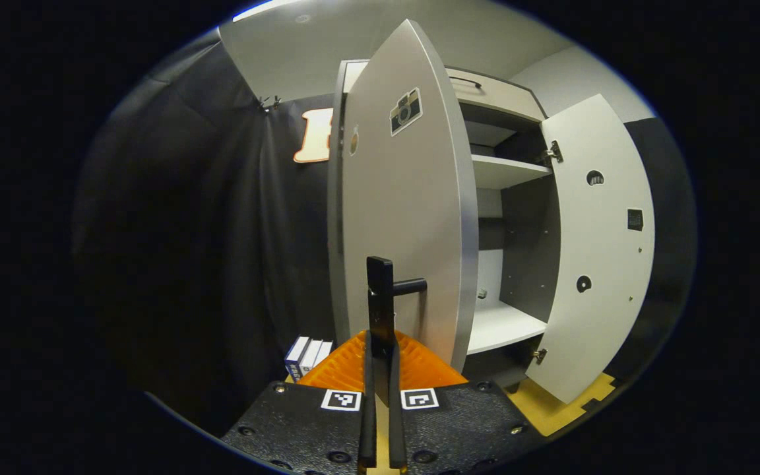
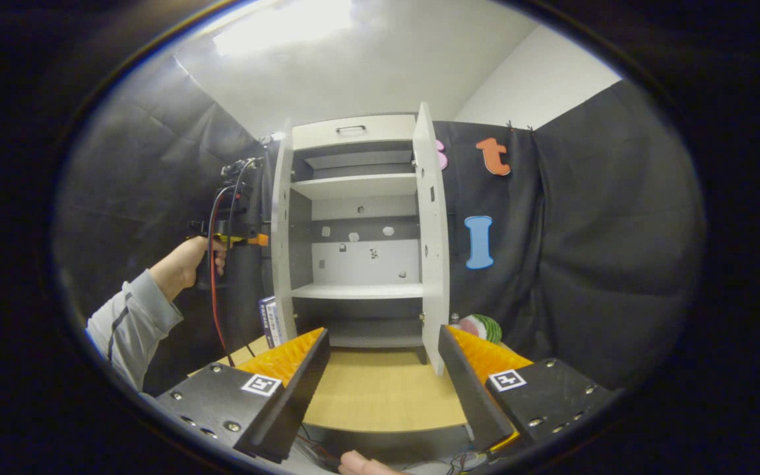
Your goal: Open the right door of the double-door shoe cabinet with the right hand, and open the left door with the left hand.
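Holding the black handle [image 1: 383, 290] of the left door [image 1: 406, 198] with my left gripper [image 1: 380, 389], jaws pinched nearly together with the handle's upright bar clamped between them. That door is swung well out from the shoe cabinet [image 2: 353, 231], and in the left gripper view I'm looking at its outer face, which has a little camera sticker [image 1: 406, 111] near the top. Past its edge the white shelves [image 1: 505, 173] inside show up, and the right door [image 1: 601, 244] stands wide open on the far side with its hinges visible.

My right gripper [image 2: 383, 376] is off the cabinet entirely, jaws spread wide with nothing between them, hanging over the near edge of the wooden surface [image 2: 380, 396]. From the right gripper view both doors stand open and the cabinet sits at the back edge of the surface, a closed drawer [image 2: 352, 130] across its top. My left hand [image 2: 189, 260] and grey sleeve [image 2: 132, 323] are over by the left door, gripping the tool with its red cable hanging down.

A few small boxes [image 1: 307, 356] stand on the surface by the cabinet's left side, and something round, striped green and pink [image 2: 479, 328], sits behind the right door.
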{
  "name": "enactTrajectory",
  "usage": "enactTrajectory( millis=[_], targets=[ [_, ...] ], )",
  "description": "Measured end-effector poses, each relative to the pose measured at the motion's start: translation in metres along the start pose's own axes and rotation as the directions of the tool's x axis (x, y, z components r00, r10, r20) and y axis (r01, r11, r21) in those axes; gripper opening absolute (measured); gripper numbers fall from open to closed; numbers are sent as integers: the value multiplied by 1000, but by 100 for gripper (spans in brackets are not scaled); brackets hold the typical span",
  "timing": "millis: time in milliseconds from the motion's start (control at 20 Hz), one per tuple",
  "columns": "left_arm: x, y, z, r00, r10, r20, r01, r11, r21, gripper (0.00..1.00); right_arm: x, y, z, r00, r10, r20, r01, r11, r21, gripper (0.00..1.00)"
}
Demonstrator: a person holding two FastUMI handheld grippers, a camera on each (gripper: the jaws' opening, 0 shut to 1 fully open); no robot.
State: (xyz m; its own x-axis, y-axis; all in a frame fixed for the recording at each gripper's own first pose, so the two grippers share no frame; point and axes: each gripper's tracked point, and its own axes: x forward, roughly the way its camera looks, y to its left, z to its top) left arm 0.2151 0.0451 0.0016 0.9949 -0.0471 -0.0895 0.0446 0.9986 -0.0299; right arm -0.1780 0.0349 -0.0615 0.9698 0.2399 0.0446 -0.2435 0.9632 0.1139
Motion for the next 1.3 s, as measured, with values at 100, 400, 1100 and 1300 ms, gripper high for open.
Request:
enactTrajectory(
  millis=[100, 400, 1100, 1300],
  targets=[
    [-1, 30, -5, 998, 58, -1, -58, 998, 36, 5, 3, 6, 1, 1000, 8, 2, -8, 1000, 10, 94],
    [-2, 53, -10, 998, -56, 17, 57, 996, -70, 1, 5, 10, 1, 1000, 0, 5, 0, 999, 32, 98],
    [-21, 66, -27, 998, 22, 52, -21, 999, -31, 23, 6, -9, 1, 1000, -24, 8, 24, 998, 63, 98],
    [-40, 77, -40, 996, 81, 48, -80, 997, -21, 65, 8, -21, 9, 997, -67, 34, 65, 995, 69, 98]
  ],
)
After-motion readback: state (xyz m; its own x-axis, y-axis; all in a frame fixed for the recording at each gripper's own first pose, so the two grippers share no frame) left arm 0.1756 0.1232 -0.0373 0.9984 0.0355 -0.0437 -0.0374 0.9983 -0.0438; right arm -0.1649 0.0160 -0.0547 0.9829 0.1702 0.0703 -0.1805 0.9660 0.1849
